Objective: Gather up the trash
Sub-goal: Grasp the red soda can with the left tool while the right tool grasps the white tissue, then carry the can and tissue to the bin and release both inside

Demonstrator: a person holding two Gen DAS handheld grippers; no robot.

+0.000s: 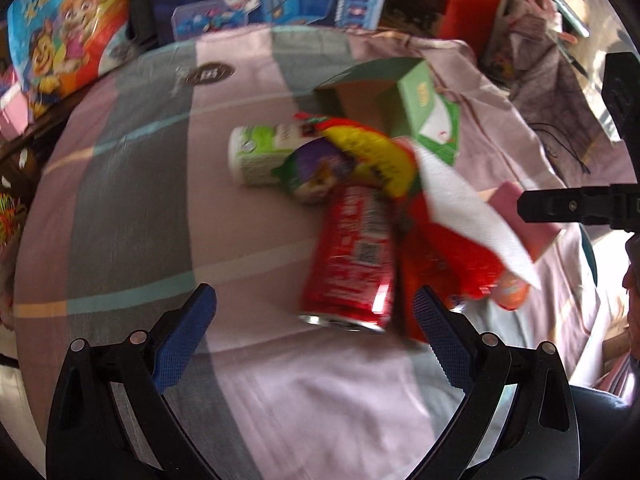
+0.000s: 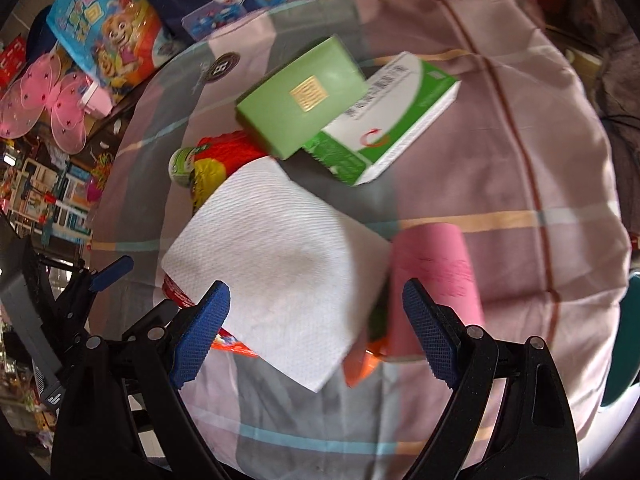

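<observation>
- Left gripper [image 1: 314, 334] gapes wide, empty, just before the red can [image 1: 352, 260].
- Right gripper [image 2: 316, 330] is spread, empty, over the white napkin [image 2: 280, 264]; pink packet [image 2: 436, 276] just right.
- Farther: green box [image 2: 304, 96] overlapping a green-and-white carton [image 2: 396, 120] on the striped cloth [image 2: 520, 160].

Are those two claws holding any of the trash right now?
No. The left claw and right claw both stand open above the pile, empty.
</observation>
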